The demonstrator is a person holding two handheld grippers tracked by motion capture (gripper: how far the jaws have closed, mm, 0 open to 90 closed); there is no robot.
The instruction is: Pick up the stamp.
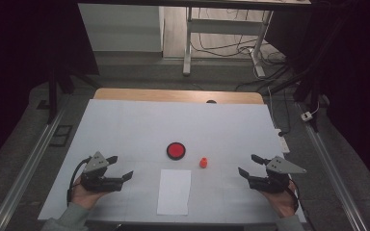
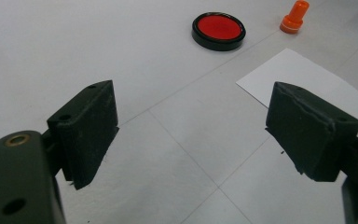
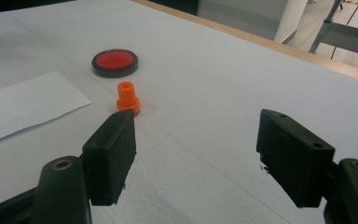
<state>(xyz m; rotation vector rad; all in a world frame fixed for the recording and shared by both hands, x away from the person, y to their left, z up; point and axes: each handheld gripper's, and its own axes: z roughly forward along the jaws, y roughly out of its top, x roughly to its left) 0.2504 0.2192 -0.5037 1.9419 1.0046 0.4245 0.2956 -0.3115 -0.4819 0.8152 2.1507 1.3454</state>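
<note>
While both stand wide and empty, the left hand-held gripper (image 1: 121,168) and right hand-held gripper (image 1: 248,165) flank a small orange plastic stamp (image 1: 203,162), upright on the white table (image 1: 125,125) beside a round black-rimmed red ink pad (image 1: 176,150) and blank white paper sheet (image 1: 174,191); no writing is legible.

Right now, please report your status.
Both grippers, left and right, open, empty. Orange stamp upright beside ink pad. Nothing in the way.

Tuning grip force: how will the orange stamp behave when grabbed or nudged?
The stamp looks like small hard plastic, so probably light and stiff. It stands upright on a flared base with a narrower neck, so a push up high may tip it, and a low one may slide it on the smooth white table. Once tipped, its round body could roll.
</note>
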